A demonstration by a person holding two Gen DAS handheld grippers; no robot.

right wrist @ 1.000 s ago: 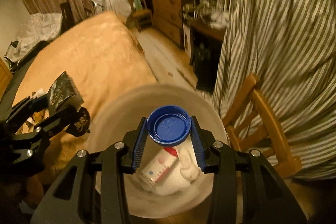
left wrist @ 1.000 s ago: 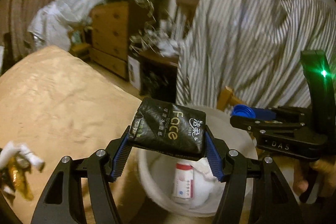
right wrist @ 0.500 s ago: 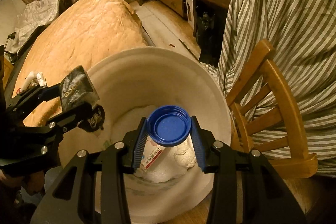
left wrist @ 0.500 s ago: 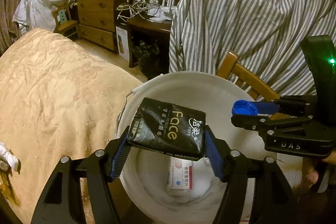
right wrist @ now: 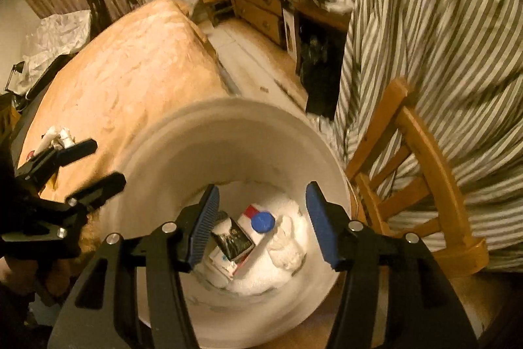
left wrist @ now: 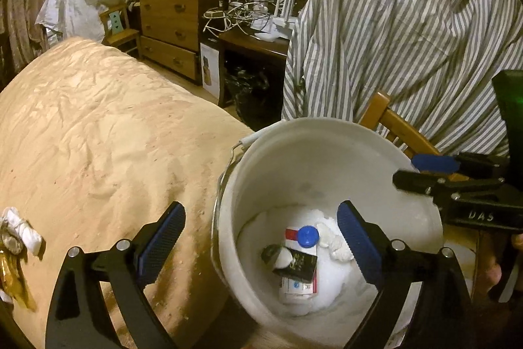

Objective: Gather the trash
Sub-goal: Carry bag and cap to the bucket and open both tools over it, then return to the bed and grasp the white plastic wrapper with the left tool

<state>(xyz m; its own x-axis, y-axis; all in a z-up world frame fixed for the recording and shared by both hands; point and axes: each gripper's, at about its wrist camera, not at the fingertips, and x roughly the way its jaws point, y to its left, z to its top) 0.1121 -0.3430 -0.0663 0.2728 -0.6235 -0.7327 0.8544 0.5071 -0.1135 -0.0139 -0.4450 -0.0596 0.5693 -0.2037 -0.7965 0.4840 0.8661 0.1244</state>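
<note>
both tools spread, empty, over white bucket [left wrist: 327,133]: left tool [left wrist: 261,237], right tool [right wrist: 261,218]. blue cap [left wrist: 308,235] and black packet [left wrist: 299,264] lie inside.

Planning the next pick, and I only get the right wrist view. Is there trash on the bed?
Observer: Yes. A gold wrapper lies near the edge of the bed, beside a white wad, to the left of the open left gripper.
Operator: Does the bucket have a handle to carry it by?
Observer: Yes. A wire handle hangs down the side of the bucket that faces the bed.
</note>
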